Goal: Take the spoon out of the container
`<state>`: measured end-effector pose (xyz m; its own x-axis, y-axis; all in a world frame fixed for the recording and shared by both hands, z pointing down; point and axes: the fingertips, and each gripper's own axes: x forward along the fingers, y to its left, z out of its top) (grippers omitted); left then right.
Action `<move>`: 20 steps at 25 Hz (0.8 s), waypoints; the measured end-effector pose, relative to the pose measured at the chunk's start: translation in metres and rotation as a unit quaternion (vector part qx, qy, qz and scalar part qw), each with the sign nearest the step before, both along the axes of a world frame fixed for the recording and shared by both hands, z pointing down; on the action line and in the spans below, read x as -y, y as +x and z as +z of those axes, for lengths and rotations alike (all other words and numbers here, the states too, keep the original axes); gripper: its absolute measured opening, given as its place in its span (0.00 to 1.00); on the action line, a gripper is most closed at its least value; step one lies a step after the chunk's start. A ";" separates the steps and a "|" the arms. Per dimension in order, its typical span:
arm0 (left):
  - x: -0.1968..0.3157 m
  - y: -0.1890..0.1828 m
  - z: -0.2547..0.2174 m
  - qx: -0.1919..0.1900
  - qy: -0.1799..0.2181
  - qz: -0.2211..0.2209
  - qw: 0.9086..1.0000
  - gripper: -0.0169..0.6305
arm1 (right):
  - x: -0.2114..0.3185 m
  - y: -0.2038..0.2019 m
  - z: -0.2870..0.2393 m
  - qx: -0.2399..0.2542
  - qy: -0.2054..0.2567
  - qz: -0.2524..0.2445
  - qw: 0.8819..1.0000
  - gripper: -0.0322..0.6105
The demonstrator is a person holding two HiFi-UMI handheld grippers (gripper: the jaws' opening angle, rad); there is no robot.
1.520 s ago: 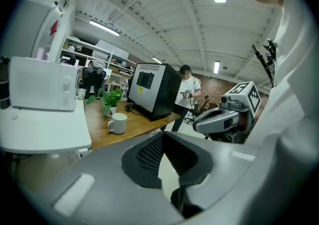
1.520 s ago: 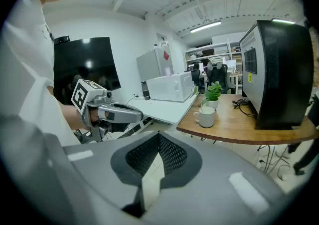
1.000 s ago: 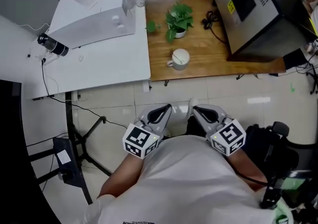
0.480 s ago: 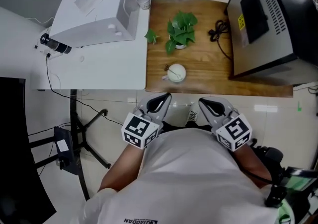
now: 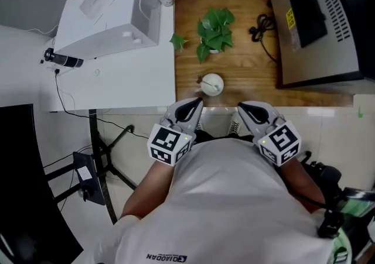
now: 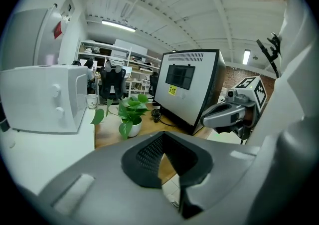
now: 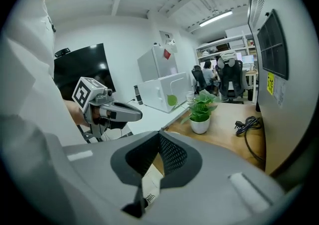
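Spoon (image 5: 205, 81): it lies in the white cup (image 5: 212, 85), with its handle leaning over the cup's left rim.
Cup: it stands upright on the wooden table (image 5: 246, 72), close to the near edge and toward the near left corner.
Left gripper (image 5: 197, 103): its fingers are closed together with nothing between them. It is held off the table, just short of the near edge and close to the person's chest. It is near the cup but apart from it.
Right gripper (image 5: 241, 107): its fingers are closed and empty. It is held level with the left gripper, to the right of the cup and short of the near edge.
Plant (image 5: 214, 27): a leafy potted plant stands mid-table, behind the cup.
Cable (image 5: 263, 25): a black cord lies coiled toward the far right.
Machine (image 5: 319, 20): a large grey and black box fills the right edge.
White table (image 5: 129, 75): it adjoins the wooden table's left edge and carries a white appliance (image 5: 105, 11).
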<state>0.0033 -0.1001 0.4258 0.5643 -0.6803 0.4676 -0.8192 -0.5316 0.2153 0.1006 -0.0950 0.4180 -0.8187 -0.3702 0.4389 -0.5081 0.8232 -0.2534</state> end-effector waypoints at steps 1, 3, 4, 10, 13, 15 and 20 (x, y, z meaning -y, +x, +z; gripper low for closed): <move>0.001 -0.002 0.001 0.000 -0.003 0.009 1.000 0.03 | 0.001 -0.003 -0.001 0.004 -0.004 0.009 1.000 0.06; 0.004 -0.007 0.002 -0.001 -0.006 0.028 1.000 0.03 | 0.000 -0.009 -0.002 0.007 -0.012 0.023 1.000 0.06; 0.008 -0.010 0.003 -0.001 -0.005 0.034 0.999 0.03 | 0.001 -0.011 0.000 0.002 -0.013 0.028 1.000 0.06; 0.029 -0.026 0.011 -0.022 -0.002 0.044 0.999 0.04 | 0.010 -0.025 0.010 -0.012 -0.018 0.056 0.998 0.06; 0.038 -0.030 0.017 -0.025 -0.008 0.048 0.998 0.07 | 0.011 -0.028 0.015 -0.018 -0.030 0.063 0.997 0.06; 0.045 -0.032 0.022 -0.029 -0.010 0.044 0.999 0.07 | 0.011 -0.029 0.020 -0.023 -0.036 0.062 0.997 0.06; 0.056 -0.040 0.036 -0.039 -0.021 0.023 0.999 0.10 | 0.012 -0.029 0.030 -0.028 -0.050 0.063 0.996 0.06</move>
